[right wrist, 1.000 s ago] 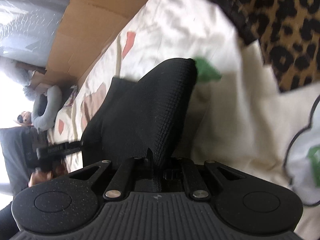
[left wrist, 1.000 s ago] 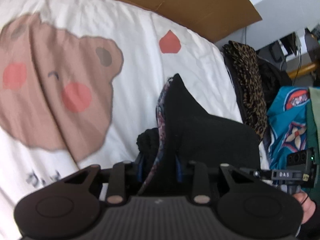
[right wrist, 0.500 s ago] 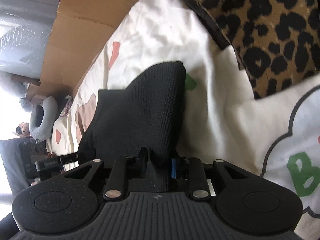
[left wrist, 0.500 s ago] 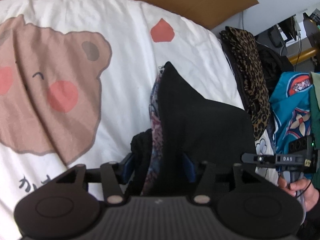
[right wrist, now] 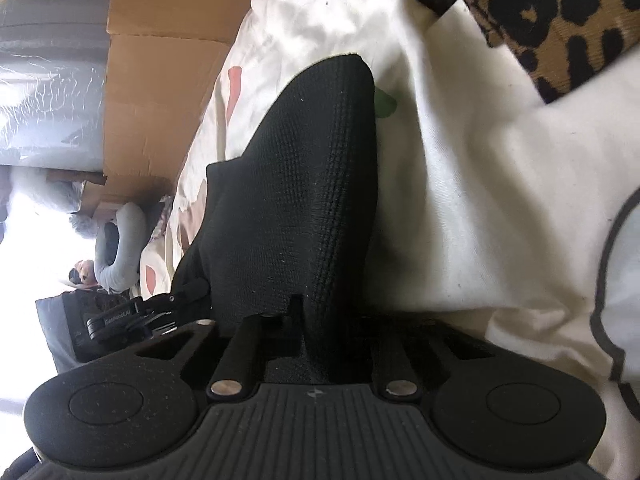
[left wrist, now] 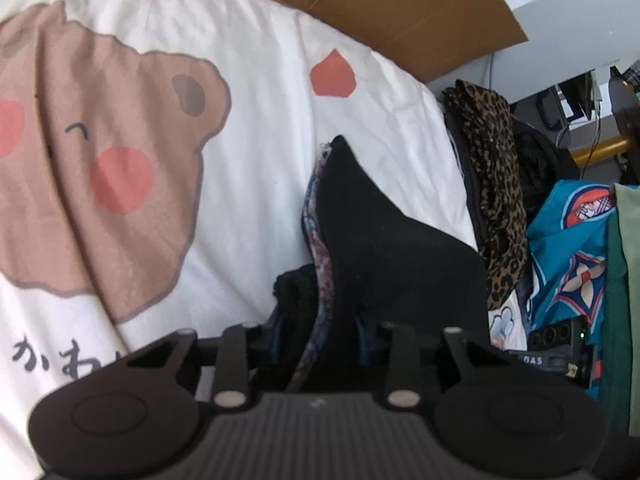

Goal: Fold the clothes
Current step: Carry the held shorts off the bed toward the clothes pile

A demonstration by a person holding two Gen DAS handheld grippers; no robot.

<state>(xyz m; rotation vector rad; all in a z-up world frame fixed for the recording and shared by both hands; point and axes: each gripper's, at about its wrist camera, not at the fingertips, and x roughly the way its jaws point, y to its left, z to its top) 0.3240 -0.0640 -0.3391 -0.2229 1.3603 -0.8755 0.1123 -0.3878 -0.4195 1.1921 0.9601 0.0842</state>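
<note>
Left wrist view first: the left gripper [left wrist: 320, 330] has its 2 fingers clamped on a bunched black knit garment with a patterned purple lining edge [left wrist: 384, 248], and the jaws have just been closing, with that cloth thick between them. The garment rises straight ahead of the fingers to a point, its long axis running away from the camera over the white bedsheet printed with a brown bear face [left wrist: 248, 92]. In the right wrist view the right gripper [right wrist: 320, 320] is pinched nearly together on a thinner fold of the same black knit [right wrist: 316, 184]; its jaws have just been closing too. So both hands hold 1 piece, stretched between them just above the sheet, and the other gripper shows at the side of each view, so the 2 sit near each other. To my eye the coming move is laying this fold down flat. The open room lies to the left, across the bear print; to the right it is crowded, with a leopard-print cloth [left wrist: 496, 184] heaped at the sheet's edge and a teal patterned garment [left wrist: 568, 248] beyond. A brown cardboard sheet [left wrist: 404, 8] bounds the far side.
</note>
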